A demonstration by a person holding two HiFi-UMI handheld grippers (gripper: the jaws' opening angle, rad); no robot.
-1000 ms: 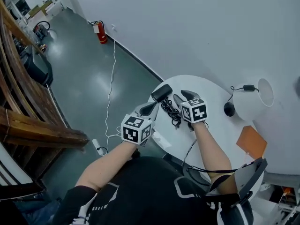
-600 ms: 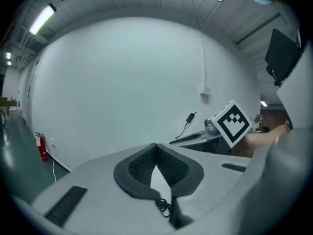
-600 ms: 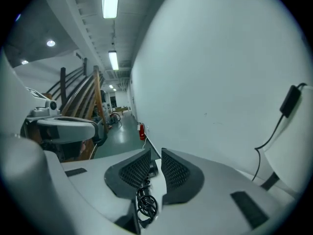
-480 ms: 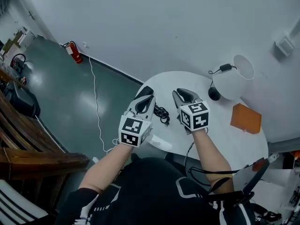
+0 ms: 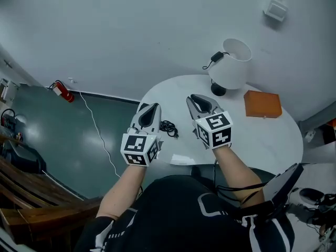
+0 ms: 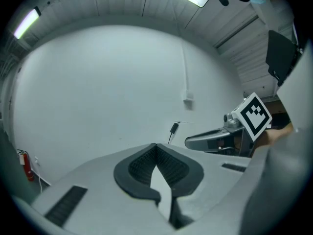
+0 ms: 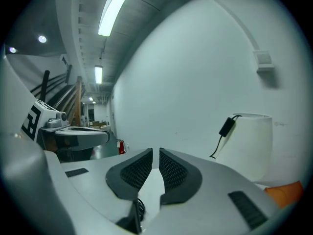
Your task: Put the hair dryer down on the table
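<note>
Head view: saw a round white table (image 5: 262,138) from above, with both grippers hovering over its near half. Placed the left gripper (image 5: 153,107) above the table's left edge and the right gripper (image 5: 196,99) nearer the table's middle, the two well apart. Found a coiled black cord (image 5: 168,127) lying on the table between them. Could not make out the body of the black hair dryer. At the table's far edge, saw a white cylindrical lamp (image 5: 233,62) and, just right of it, a flat orange box (image 5: 262,104). Beyond the table's left side, spotted a red fire extinguisher (image 5: 62,91) on the grey floor.

Left gripper view: found the dark ribbed pads (image 6: 139,166) meeting at their tips, pressed together on nothing, aimed across the table at the white wall.

Right gripper view: caught the jaws closing, with only a narrow slit between the pads (image 7: 172,171) and nothing in it. Glimpsed a loop of the cord (image 7: 140,210) on the table below the jaws. Saw the lamp (image 7: 249,141) and a corner of the orange box (image 7: 286,194) toward the table's far right.
</note>
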